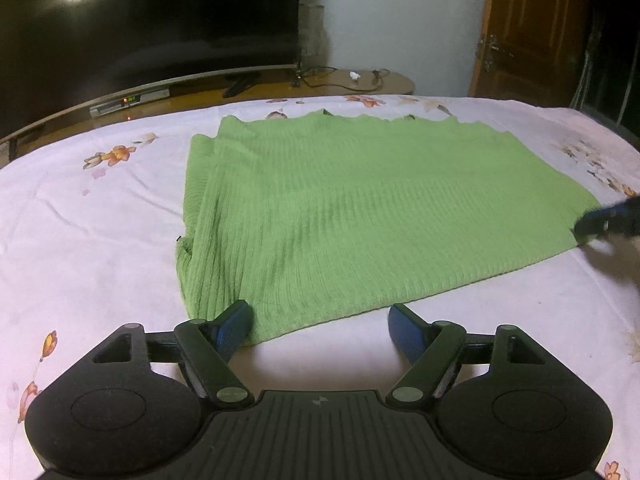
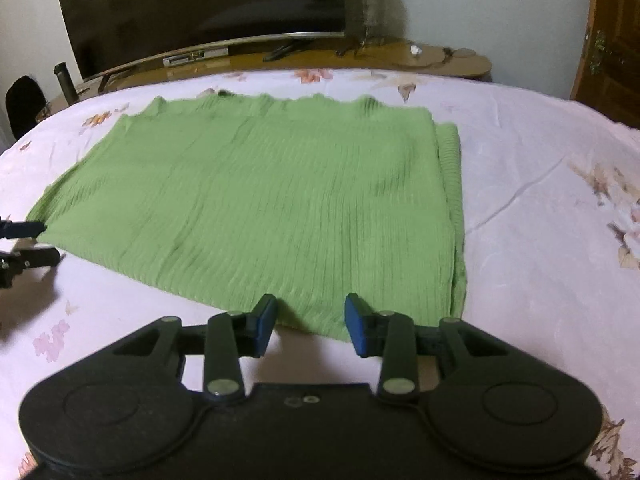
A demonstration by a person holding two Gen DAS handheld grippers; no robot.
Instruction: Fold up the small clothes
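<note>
A green ribbed knit garment (image 1: 360,208) lies flat on the floral bedsheet (image 1: 100,240), with its left side folded over in the left wrist view. My left gripper (image 1: 320,314) stands open at the garment's near left hem, one pad on the cloth's corner and the other on bare sheet. My right gripper (image 2: 311,308) is open at the near right hem (image 2: 320,324), and the cloth edge lies flat between its blue pads (image 2: 264,322). Each gripper also shows in the other's view: the right gripper (image 1: 588,232), blurred, at the garment's right corner, and the left gripper (image 2: 40,242) at its left corner.
Beyond the bed stands a wooden TV unit (image 1: 280,84) with a large dark television (image 1: 152,20), a set-top box (image 1: 128,101) and cables. A wooden door (image 1: 532,28) is at the back right. Bare sheet (image 2: 540,220) surrounds the garment.
</note>
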